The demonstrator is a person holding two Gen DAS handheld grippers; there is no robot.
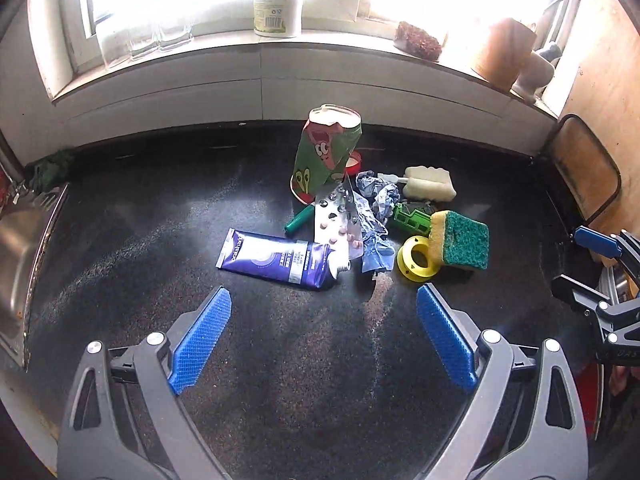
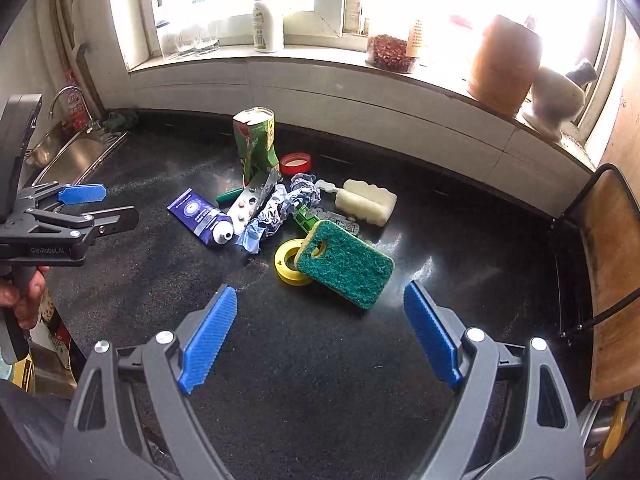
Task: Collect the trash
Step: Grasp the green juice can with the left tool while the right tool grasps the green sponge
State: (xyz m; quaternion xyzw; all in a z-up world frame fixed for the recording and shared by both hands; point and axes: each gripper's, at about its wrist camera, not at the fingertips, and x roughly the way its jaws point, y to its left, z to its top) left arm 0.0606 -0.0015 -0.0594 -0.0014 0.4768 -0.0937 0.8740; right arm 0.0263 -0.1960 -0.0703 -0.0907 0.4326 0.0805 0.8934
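While both grippers hover empty, left gripper (image 1: 322,344) and right gripper (image 2: 318,338) spread apart, the trash pile (image 1: 360,216) lies mid-surface (image 1: 160,208), just beyond them; collecting seems unstarted. Next: descend onto one piece, probably the near toothpaste tube (image 1: 276,260).
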